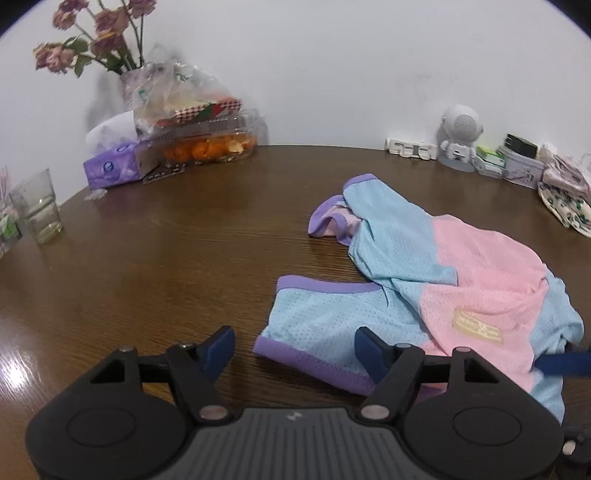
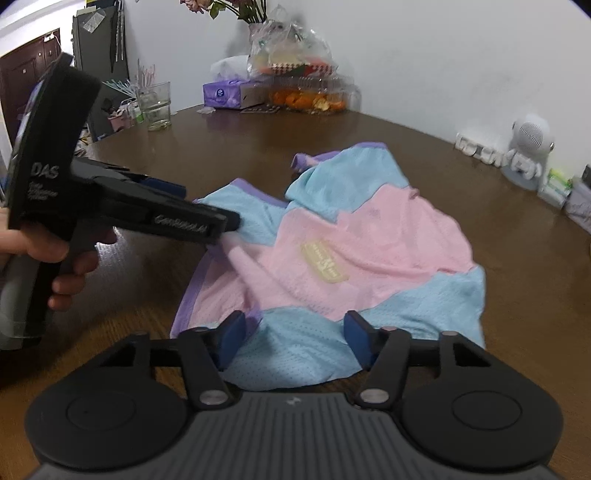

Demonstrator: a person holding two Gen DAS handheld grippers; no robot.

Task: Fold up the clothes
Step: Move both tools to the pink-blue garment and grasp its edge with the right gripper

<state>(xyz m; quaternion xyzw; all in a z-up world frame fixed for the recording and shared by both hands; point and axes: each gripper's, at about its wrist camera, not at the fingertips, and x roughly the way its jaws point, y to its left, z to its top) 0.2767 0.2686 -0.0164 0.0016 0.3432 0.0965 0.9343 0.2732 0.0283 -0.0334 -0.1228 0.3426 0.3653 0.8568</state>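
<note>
Pastel mesh, blue and pink with purple trim: that is the little garment [image 1: 439, 280] lying rumpled on the dark wooden table [image 1: 166, 258], toward its right side, a cream patch [image 2: 325, 264] showing on the pink panel. The left gripper [image 1: 294, 350] is hovering low over the near purple-hemmed corner, its blue fingers [image 1: 221, 345] standing partly apart with the cloth between them, and no pinch can be made out. A person's hand [image 2: 55, 258] is gripping its handle, as the right wrist view shows. The right gripper [image 2: 293, 341] is hanging over the blue edge nearest it, its jaws likewise half parted, fabric lying in the gap; whether the pads are touching the cloth cannot be told. Along the wall, a drinking glass [image 1: 37, 206], a purple tissue box [image 1: 112, 166], a clear container of orange peel [image 1: 210, 146], a vase of faded roses [image 1: 92, 33] and a small white astronaut figure [image 1: 460, 136] are standing well apart from the garment.
</note>
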